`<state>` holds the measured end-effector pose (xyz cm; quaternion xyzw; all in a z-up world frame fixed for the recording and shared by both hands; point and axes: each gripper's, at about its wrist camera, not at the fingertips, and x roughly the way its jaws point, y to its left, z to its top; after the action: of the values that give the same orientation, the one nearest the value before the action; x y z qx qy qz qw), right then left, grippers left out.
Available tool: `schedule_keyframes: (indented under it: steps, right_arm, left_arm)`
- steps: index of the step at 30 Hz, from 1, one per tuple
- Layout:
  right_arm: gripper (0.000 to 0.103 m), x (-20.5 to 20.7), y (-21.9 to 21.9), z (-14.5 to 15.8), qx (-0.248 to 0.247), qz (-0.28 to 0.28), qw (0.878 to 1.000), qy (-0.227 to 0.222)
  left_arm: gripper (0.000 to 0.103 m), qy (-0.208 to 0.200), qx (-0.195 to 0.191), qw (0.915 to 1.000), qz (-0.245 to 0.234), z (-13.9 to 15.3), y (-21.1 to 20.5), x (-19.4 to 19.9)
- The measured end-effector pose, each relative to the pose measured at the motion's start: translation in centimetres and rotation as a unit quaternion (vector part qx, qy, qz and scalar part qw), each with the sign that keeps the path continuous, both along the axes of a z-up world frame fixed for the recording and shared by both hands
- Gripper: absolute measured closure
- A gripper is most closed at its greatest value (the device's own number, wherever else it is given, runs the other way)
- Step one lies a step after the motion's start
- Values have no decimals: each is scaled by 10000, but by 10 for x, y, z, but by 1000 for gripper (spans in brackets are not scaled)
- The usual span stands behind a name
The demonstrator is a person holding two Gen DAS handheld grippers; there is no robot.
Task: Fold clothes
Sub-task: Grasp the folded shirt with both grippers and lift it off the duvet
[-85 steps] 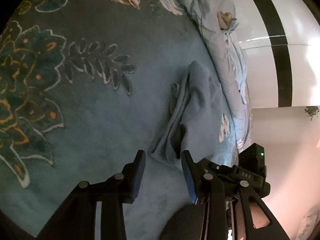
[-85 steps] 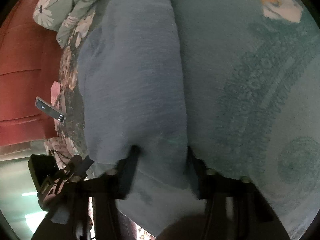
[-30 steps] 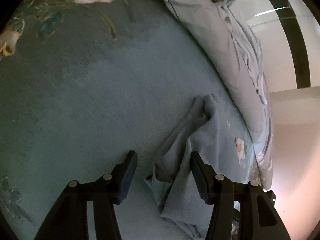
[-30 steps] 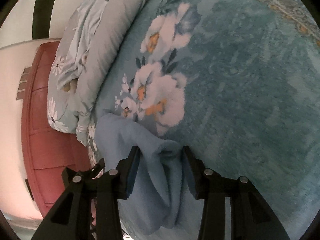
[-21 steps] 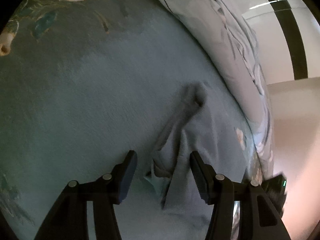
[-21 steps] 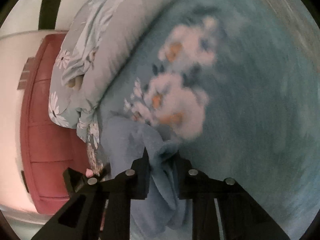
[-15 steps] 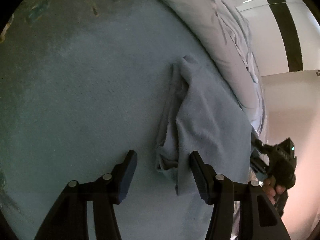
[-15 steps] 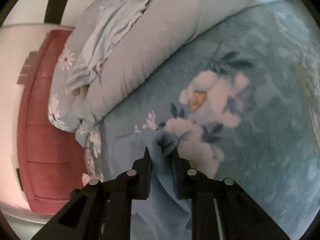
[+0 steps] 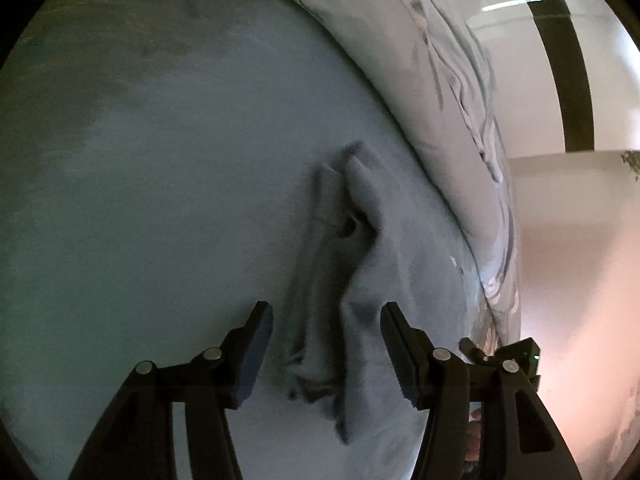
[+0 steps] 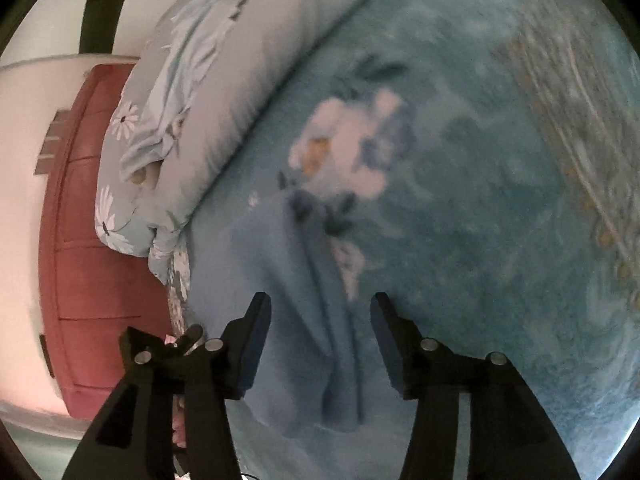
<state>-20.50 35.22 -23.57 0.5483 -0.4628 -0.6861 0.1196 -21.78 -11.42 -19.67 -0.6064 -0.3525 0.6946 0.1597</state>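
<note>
A crumpled light-blue garment [image 9: 344, 280] lies in a long ridge on the teal floral bedspread [image 9: 160, 200]. My left gripper [image 9: 326, 322] is open and empty, its jaws either side of the garment's near end, just above it. In the right wrist view the same garment [image 10: 320, 312] lies bunched with folds running away from me. My right gripper [image 10: 320, 312] is open and empty above it, with nothing between the pads. The right gripper's body shows in the left wrist view [image 9: 508, 360], low at the right.
A rolled grey-blue floral duvet [image 9: 432, 72] [image 10: 208, 80] lies along the far side of the bed. A red padded headboard [image 10: 88, 240] stands at the left in the right wrist view. A white wall with a dark stripe [image 9: 560, 60] is behind.
My right gripper was shut on a fold of the garment and has opened and let it drop onto the bedspread. My left gripper stayed open over the garment's end.
</note>
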Motion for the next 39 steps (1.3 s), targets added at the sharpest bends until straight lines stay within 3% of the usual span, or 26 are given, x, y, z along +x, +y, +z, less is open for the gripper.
schedule_keyframes:
  steps: [2,4,10,15,17,18,19,22,24,25,31,35,39]
  right_arm:
    - [48,0,-2,-4,-211,-125,9997,29]
    - [47,-5,-8,-6,-367,-122,9992,49]
    - [44,-17,-39,-4,-580,278,9978,165]
    - [44,-15,-55,5,-493,504,9971,294]
    - [44,-12,-50,8,-582,387,9971,301]
    - [46,-11,-48,9,-619,342,9970,319]
    - [52,-9,-47,11,-640,311,9969,349]
    - [66,-4,-48,15,-481,386,9977,288]
    - [73,2,-49,17,-421,463,9977,241]
    - [77,6,-48,17,-369,509,9978,204]
    - [79,48,-47,31,-421,768,9959,208]
    - [79,72,-50,25,-242,966,9950,37]
    - [78,78,-47,11,-259,733,9969,-144]
  left_arm:
    - [40,-16,-79,9999,-151,-2,17,-12]
    - [31,55,-181,9994,-280,0,30,-19]
    - [31,110,-207,9973,-702,5,52,-24]
    - [31,104,65,9965,-821,8,55,-20]
    - [37,90,147,9971,-739,8,65,-30]
    - [48,62,199,9976,-655,8,62,-27]
    - [58,39,192,9980,-593,9,55,-21]
    - [73,-5,187,9987,-475,10,51,-8]
    - [77,-42,229,9988,-420,10,46,5]
    - [78,-62,247,9989,-392,10,45,12]
    - [80,-78,443,9989,-153,20,41,69]
    - [79,-125,248,9995,-152,16,31,103]
    - [67,-279,46,9995,-166,2,26,108]
